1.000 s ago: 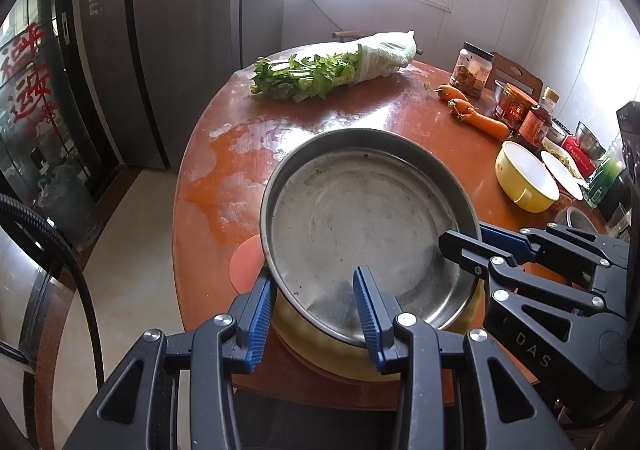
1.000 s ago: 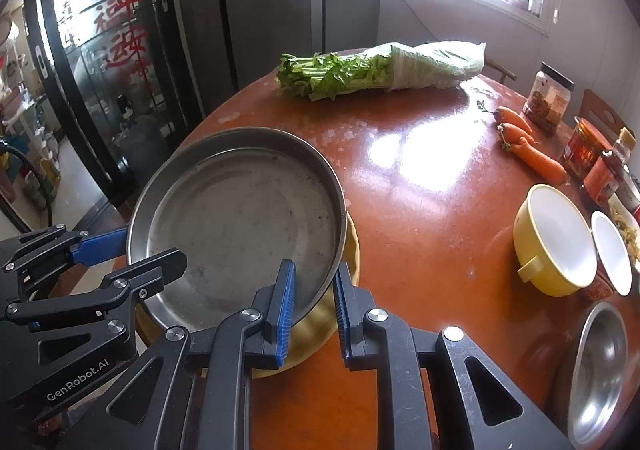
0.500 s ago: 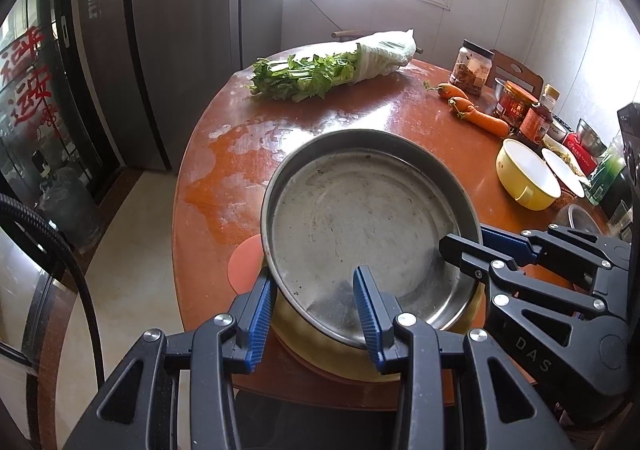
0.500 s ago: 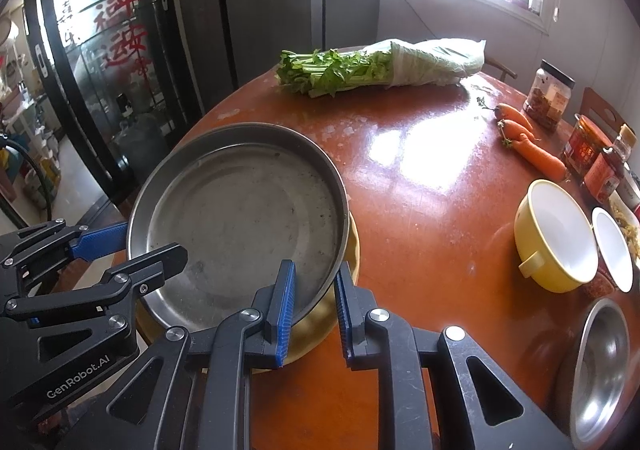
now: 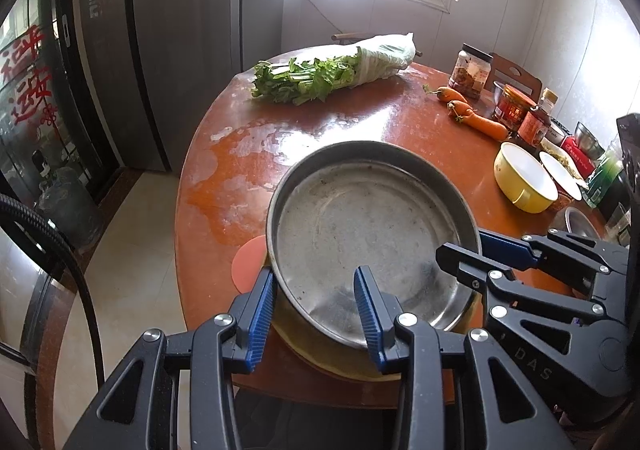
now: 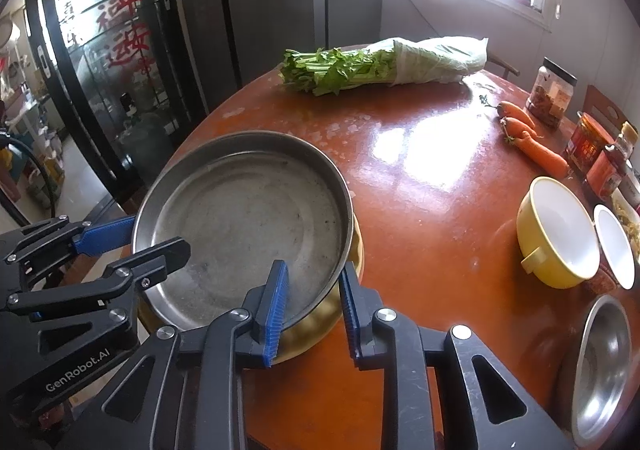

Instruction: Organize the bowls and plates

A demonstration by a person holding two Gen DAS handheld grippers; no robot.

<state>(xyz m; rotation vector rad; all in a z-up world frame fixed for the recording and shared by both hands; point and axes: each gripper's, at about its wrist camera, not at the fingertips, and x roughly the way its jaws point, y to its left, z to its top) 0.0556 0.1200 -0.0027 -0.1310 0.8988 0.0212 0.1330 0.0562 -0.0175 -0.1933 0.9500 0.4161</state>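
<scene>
While my right hand-held gripper (image 6: 310, 304) has just been opening around its rim, my left (image 5: 316, 316) straddles the scuffed steel plate (image 5: 370, 226) atop a yellow bowl (image 6: 320, 324) at the bench's (image 6: 420, 185) near edge, jaws apart.

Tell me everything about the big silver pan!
The big silver pan is round, shallow, dull scratched metal with a flat bottom, a low rim, and nothing in it. It sits level on a yellow dish near the table's edge. The left gripper and right gripper each straddle its rim; the right one's jaws have just been opening, with the rim between them.
</scene>
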